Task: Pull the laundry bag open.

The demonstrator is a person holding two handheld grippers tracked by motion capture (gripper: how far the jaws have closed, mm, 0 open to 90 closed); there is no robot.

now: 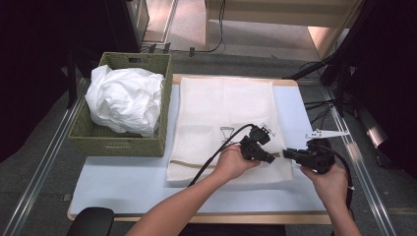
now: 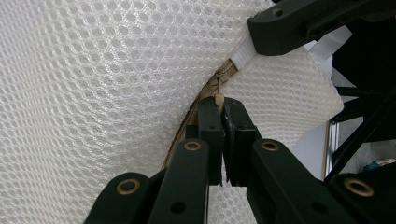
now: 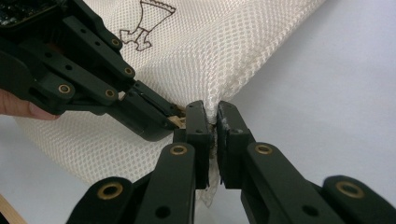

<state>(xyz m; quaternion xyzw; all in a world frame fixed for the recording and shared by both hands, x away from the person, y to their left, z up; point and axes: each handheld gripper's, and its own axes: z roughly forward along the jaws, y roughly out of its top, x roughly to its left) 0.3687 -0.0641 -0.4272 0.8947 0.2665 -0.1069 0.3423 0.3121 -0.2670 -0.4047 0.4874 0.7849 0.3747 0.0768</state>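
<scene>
My grippers (image 1: pixel 278 156) at the mesh bag's (image 1: pixel 221 110) near right edge, basket (image 1: pixel 120 145) left of it, cloth (image 1: pixel 125 101) inside, all on my table (image 1: pixel 113 184).

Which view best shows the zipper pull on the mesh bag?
The left gripper view: the zipper pull sits clamped in the left gripper. The right gripper view catches a tan sliver; the high view hides it behind the grippers.

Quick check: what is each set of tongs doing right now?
Left tongs: shut on the zipper pull of the mesh laundry bag.
Right tongs: shut on the mesh laundry bag's edge.
</scene>
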